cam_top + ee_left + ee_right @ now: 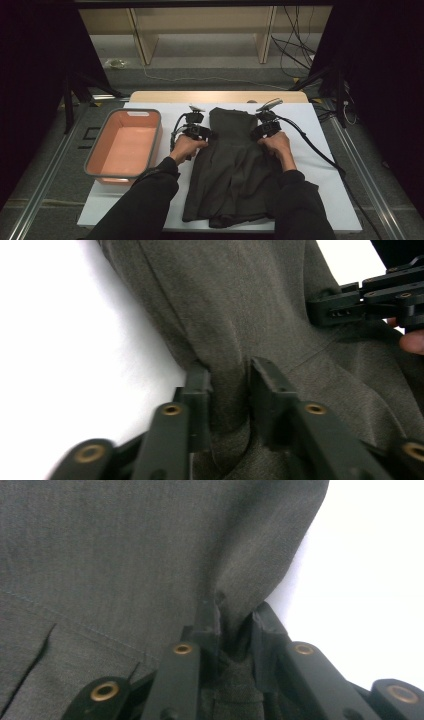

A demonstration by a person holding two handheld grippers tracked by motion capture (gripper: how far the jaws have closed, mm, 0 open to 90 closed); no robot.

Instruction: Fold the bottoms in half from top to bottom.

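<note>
Lying between both grippers, dark garment (232,165) pinched

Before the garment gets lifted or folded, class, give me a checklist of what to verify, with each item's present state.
1. Left claw shut on the garment: ok, cloth is bunched between its pads at the left edge.
2. Right claw shut on the garment: ok, a fold of cloth is pinched at the right edge.
3. Both grips at matching height: ok, the high view shows them level, either side of the narrow upper part.
4. Garment lying flat on the white mat: ok, mostly spread, some creases.
5. Bin clear of the cloth: ok, it stands apart to the left.
6. Number of layers each claw caught: cannot tell.
</note>
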